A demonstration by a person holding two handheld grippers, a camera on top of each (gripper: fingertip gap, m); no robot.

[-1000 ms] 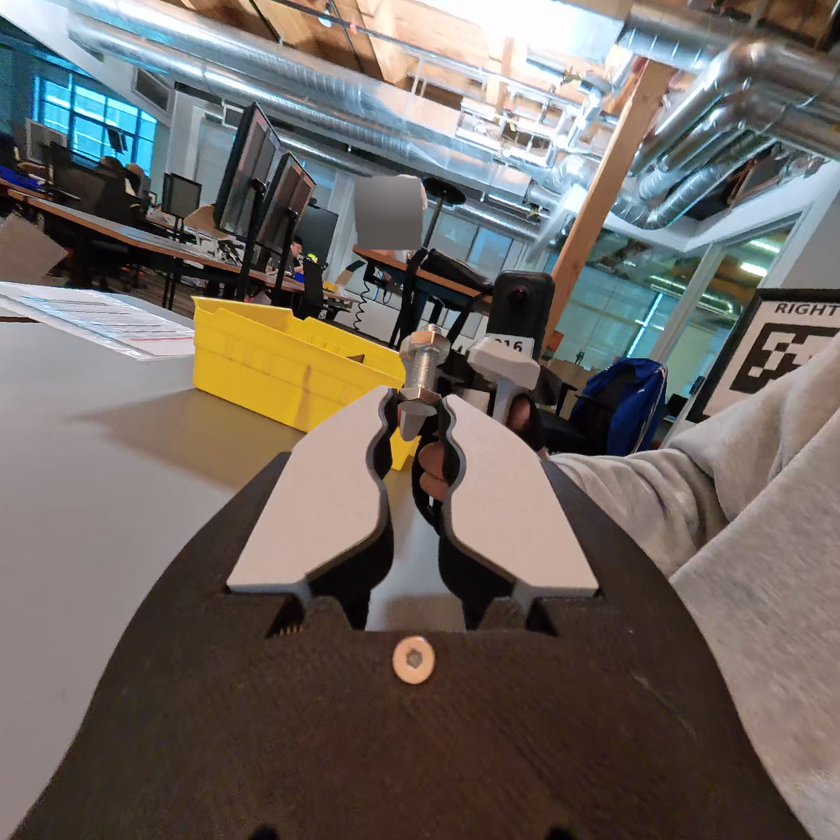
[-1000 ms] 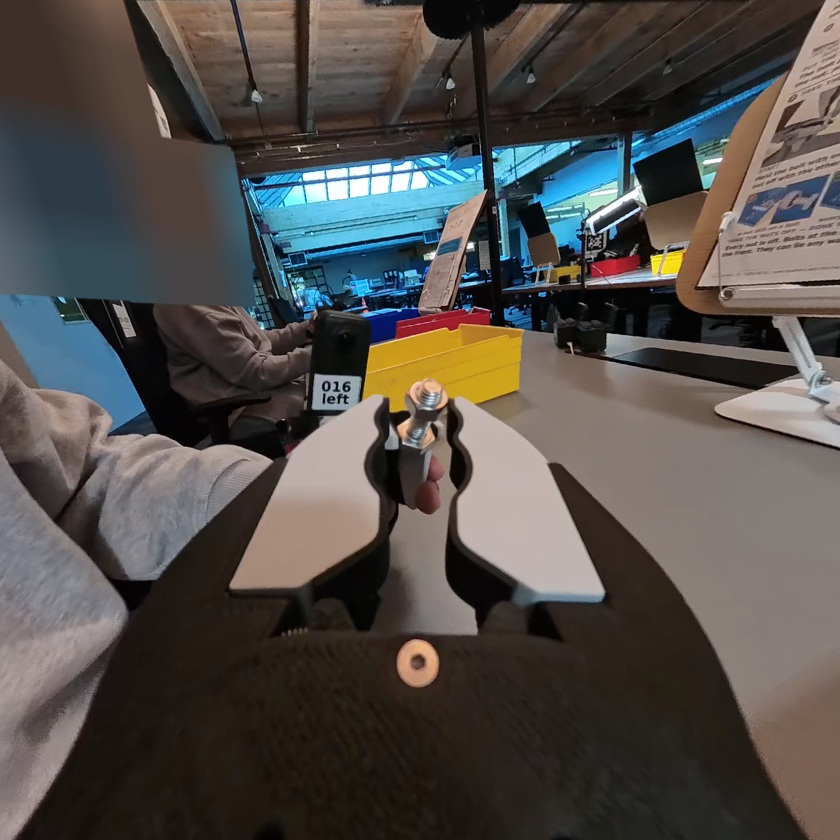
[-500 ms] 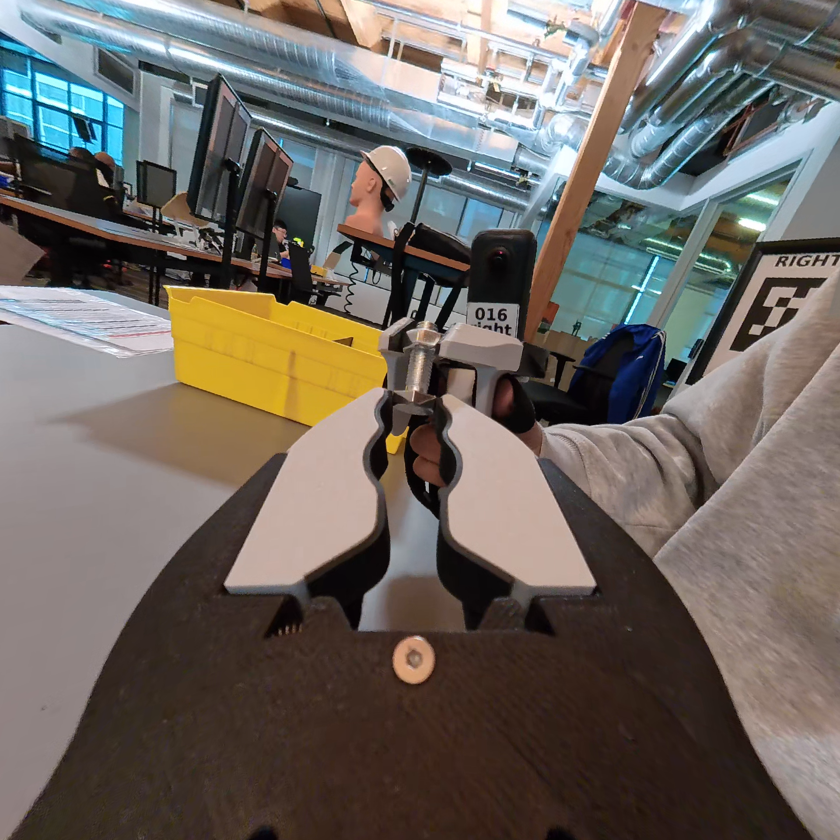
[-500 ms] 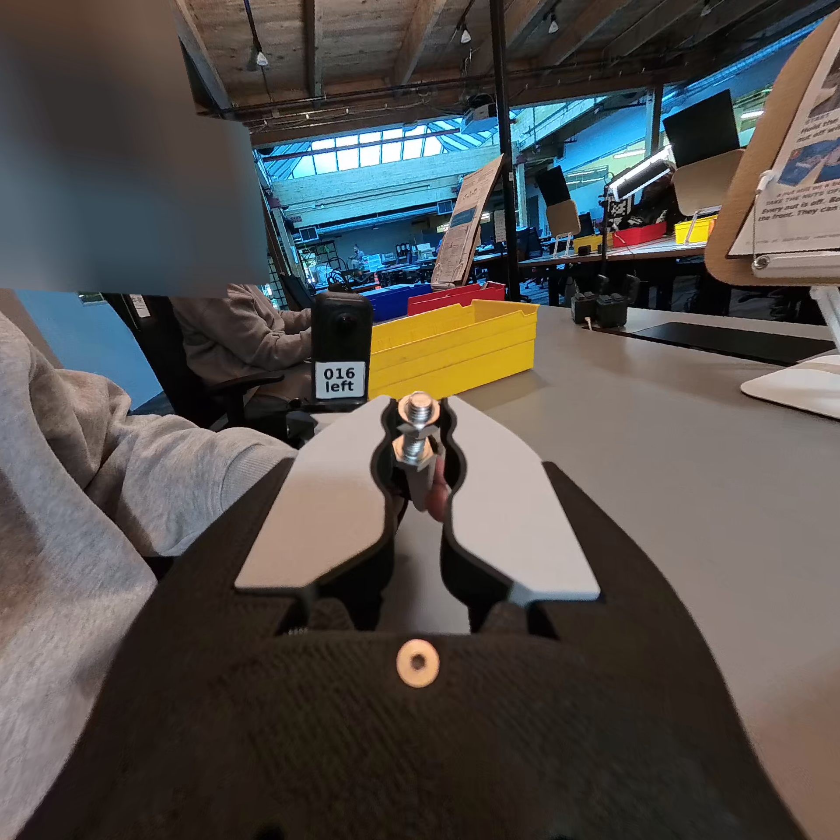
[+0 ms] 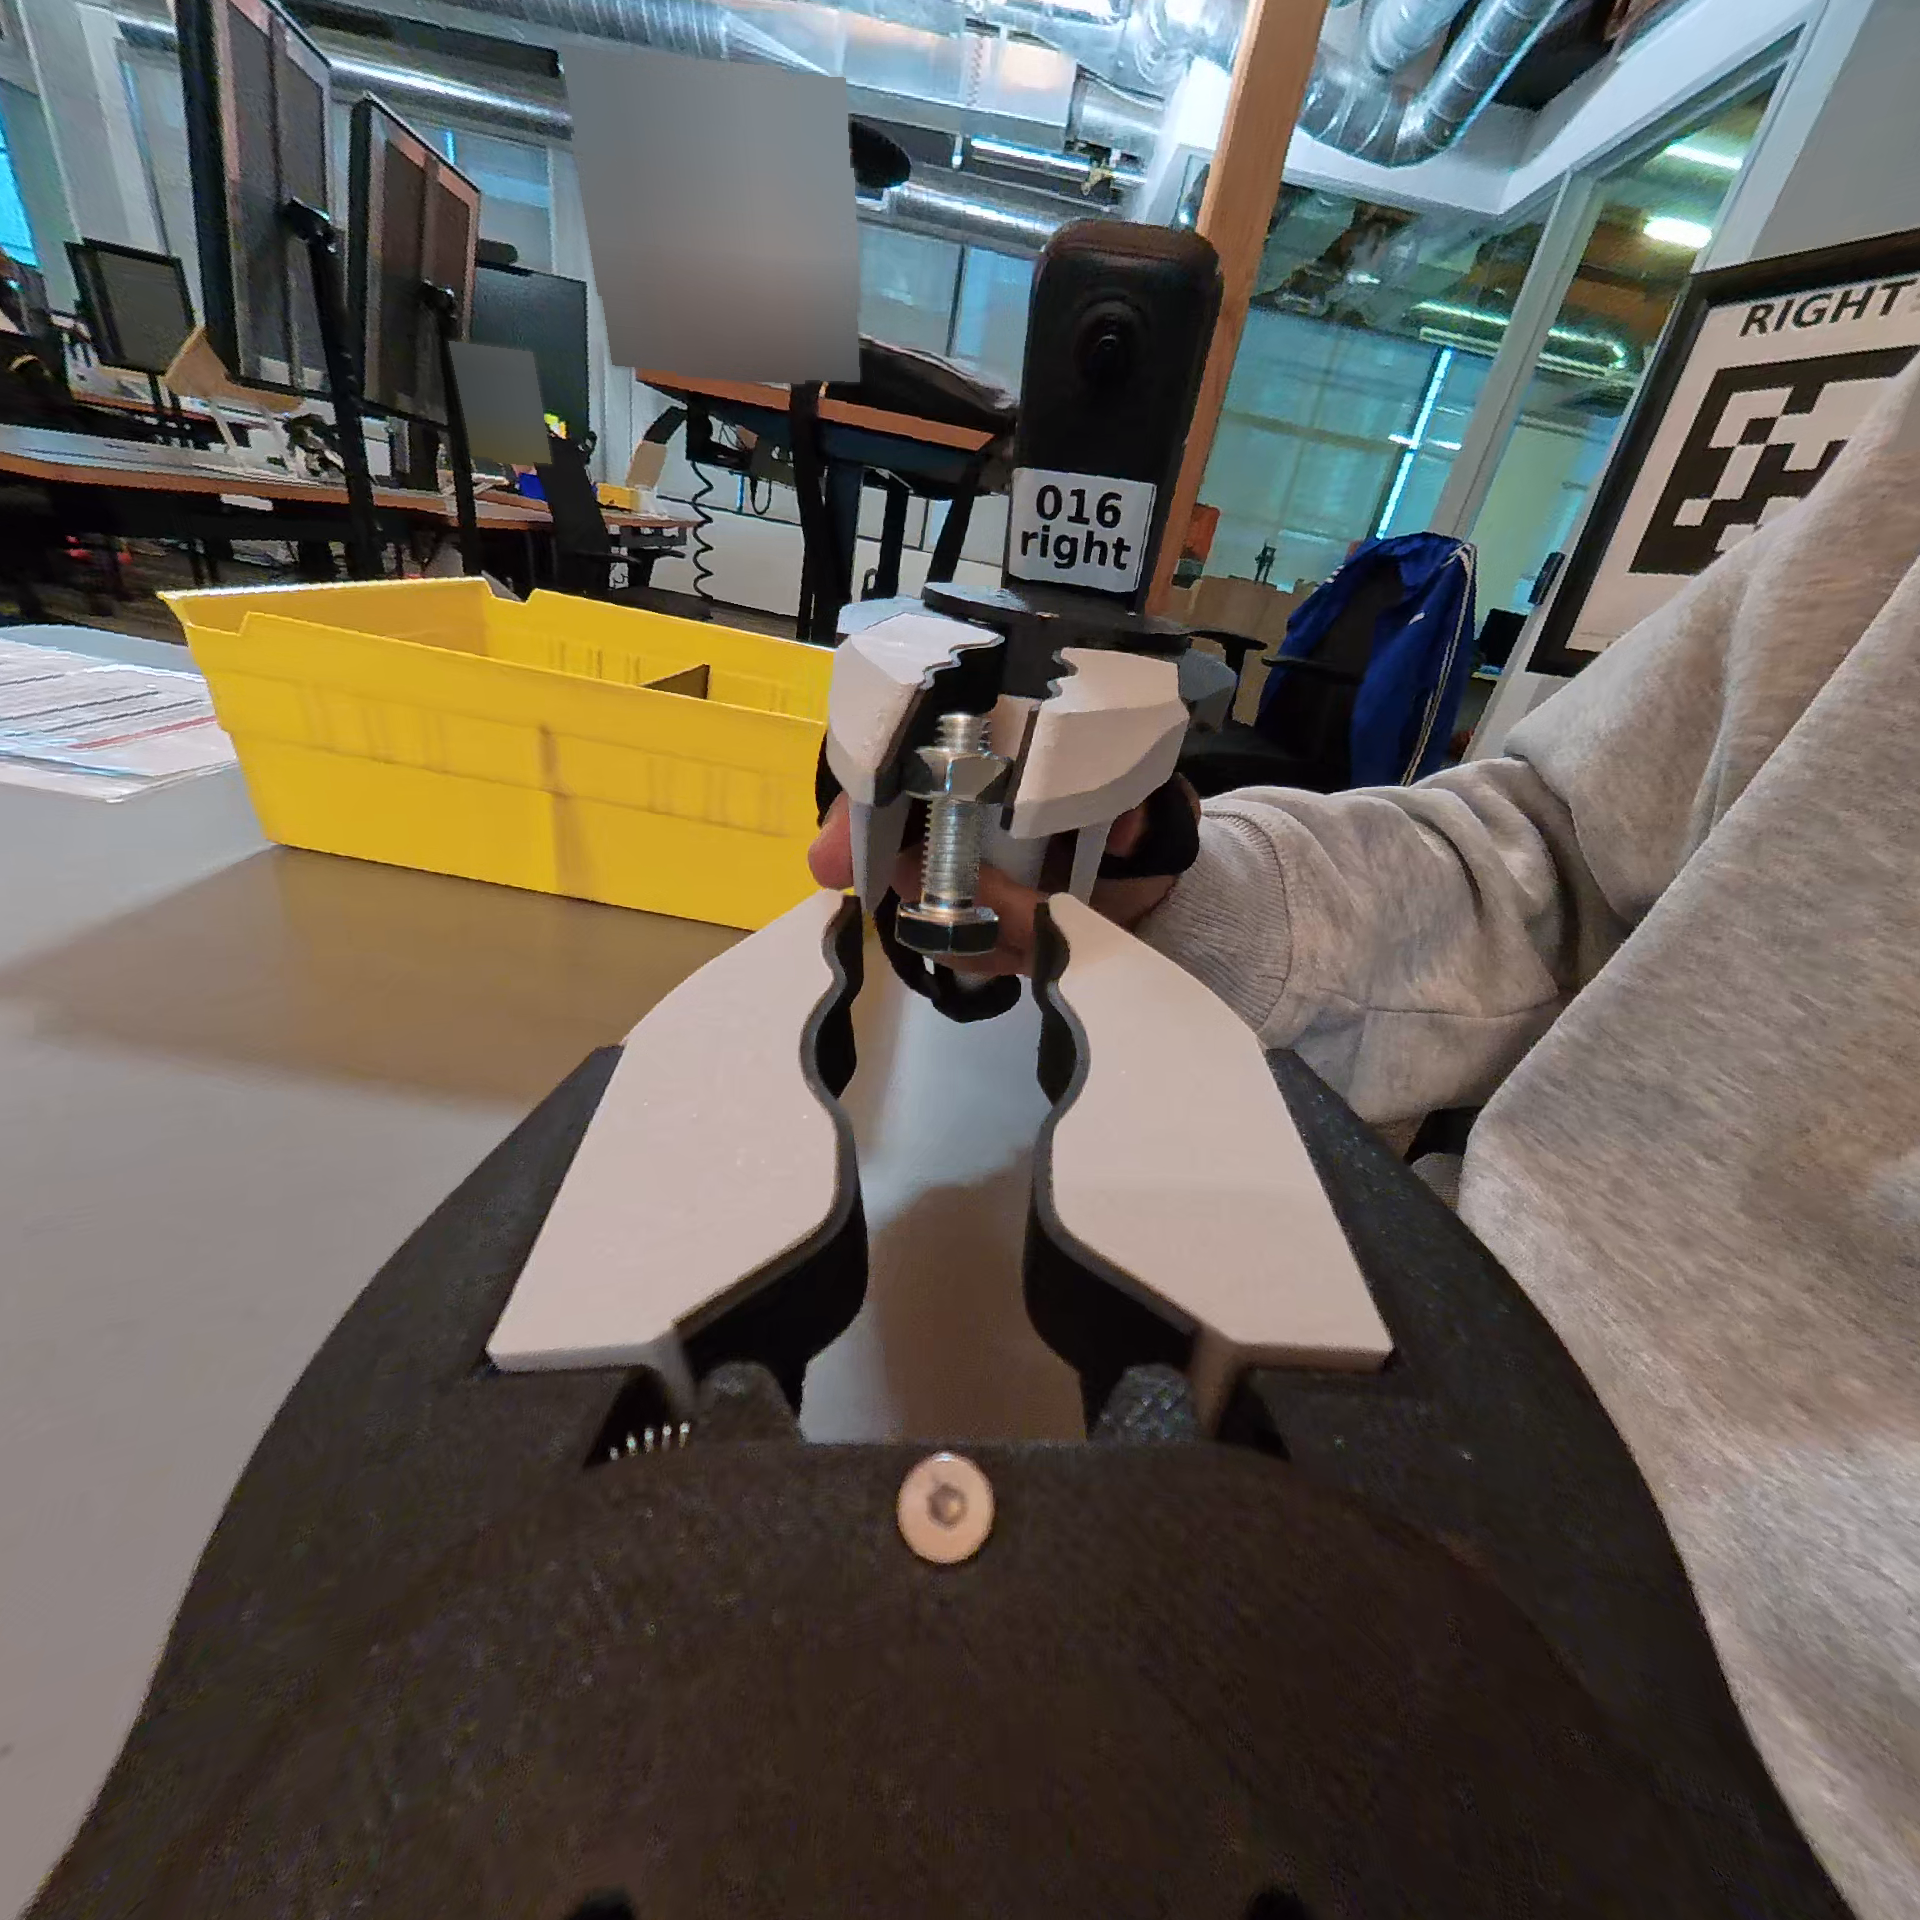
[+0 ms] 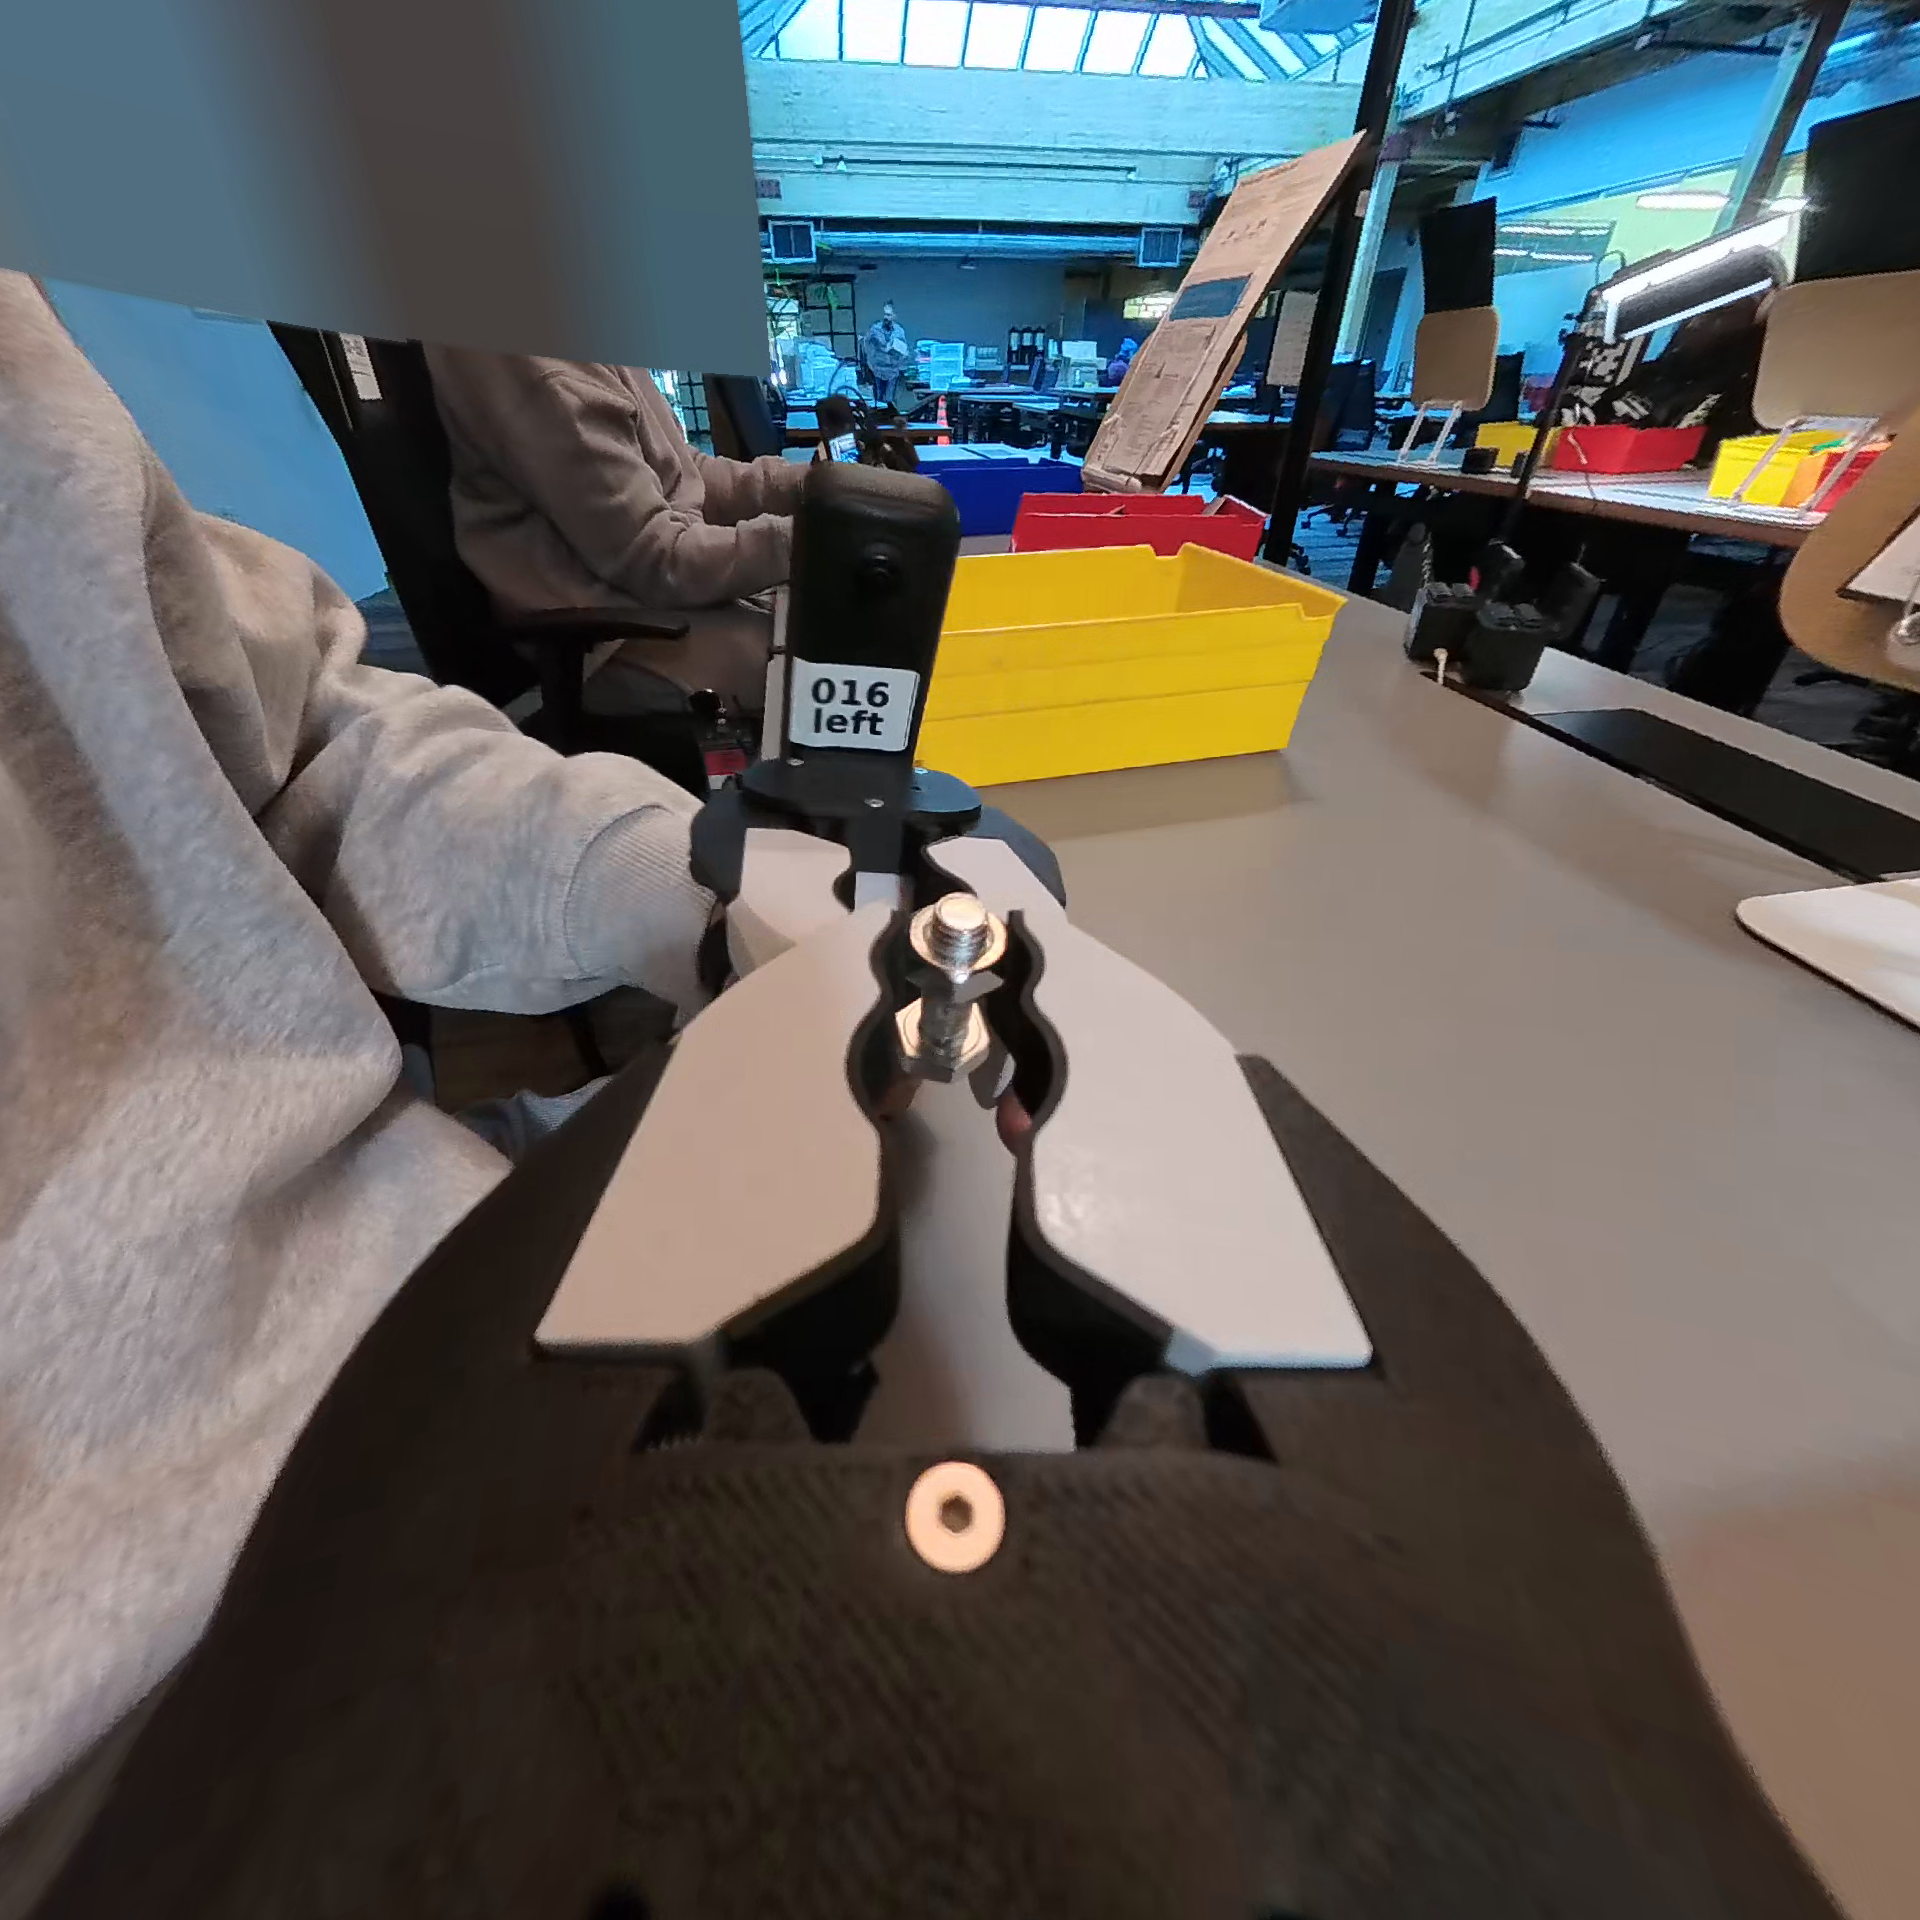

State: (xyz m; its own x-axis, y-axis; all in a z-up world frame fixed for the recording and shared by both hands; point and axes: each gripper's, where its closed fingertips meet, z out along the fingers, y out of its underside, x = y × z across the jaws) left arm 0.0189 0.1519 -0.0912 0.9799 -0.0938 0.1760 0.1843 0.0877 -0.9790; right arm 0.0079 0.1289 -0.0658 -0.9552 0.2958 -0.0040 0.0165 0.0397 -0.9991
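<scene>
Bolt [image 5: 951, 842] of bright silver metal is upright in the air over the grey surface [image 5: 260, 1039], with its hexagonal head at the bottom and the threaded end on top. A hexagonal nut [image 5: 954, 771] sits on the thread near the upper end.

The left claw [image 5: 940, 920] is nearest in the left wrist view. Its two pale fingers stand a little apart and hold nothing. The bolt head is between their tips, with a small gap visible on each side.

Just behind it, the right claw [image 5: 951, 769] comes down from above and is closed on the nut, so it carries the bolt. A hand [image 5: 831, 852] in a grey sleeve [image 5: 1455, 935] holds this claw from behind, and a black camera [image 5: 1112, 364] with a white sticker stands on it.

In the right wrist view, the bolt is seen from its threaded end, so most of the shaft is hidden. The fingertips of the left claw are covered there by the fingers of the right claw.

Farther on the surface stands a yellow bin [image 5: 499, 748]; what is inside it cannot be seen. Some paper sheets [image 5: 83, 717] lie at the left edge, cut off by the frame. A black and white marker board [image 5: 1766, 447] at the right is also cut off.
</scene>
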